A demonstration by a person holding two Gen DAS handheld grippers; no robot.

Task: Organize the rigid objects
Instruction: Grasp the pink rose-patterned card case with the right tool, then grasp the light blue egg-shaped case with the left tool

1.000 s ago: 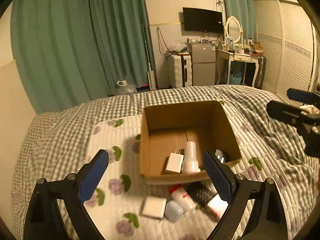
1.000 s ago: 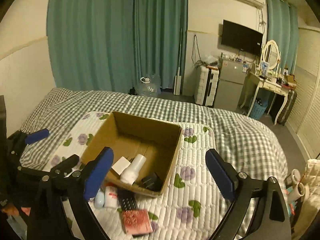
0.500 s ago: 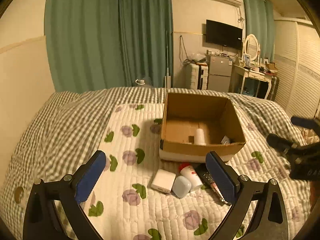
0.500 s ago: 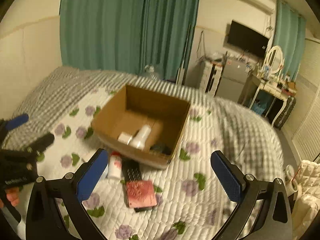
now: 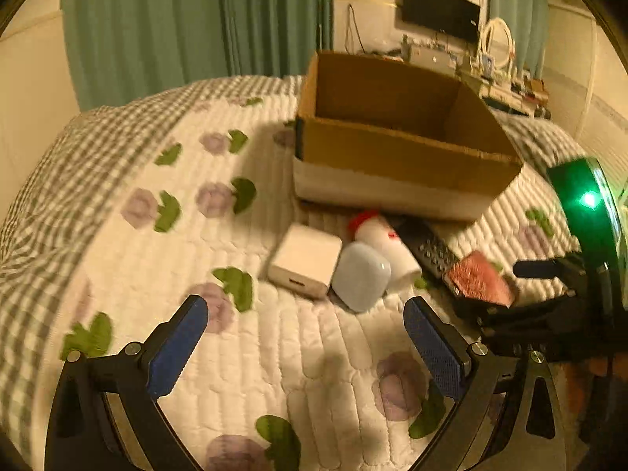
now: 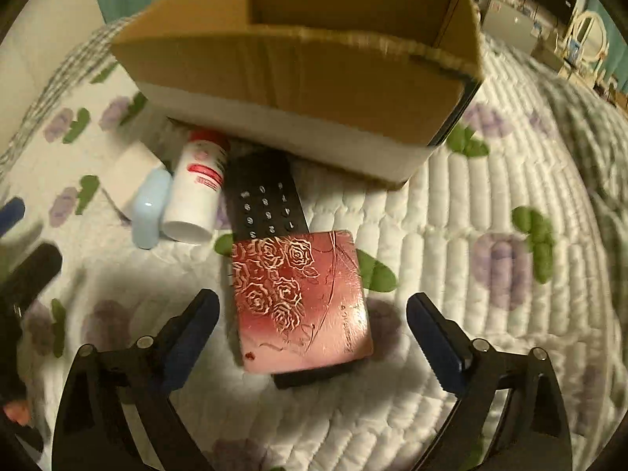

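Hovering right claw (image 6: 312, 322): spread, straddling the red rose case (image 6: 300, 298) on the bed (image 6: 490, 180).
Risk: case overlaps the remote (image 6: 267, 192) (may drag it).
Left claw (image 5: 302, 337): spread, empty.

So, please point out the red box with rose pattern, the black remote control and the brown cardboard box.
Red box with rose pattern (image 6: 300, 298), right wrist view, lid middle.
Black remote control (image 6: 265, 196), right wrist view, keypad.
Brown cardboard box (image 6: 314, 74), right wrist view, front wall.
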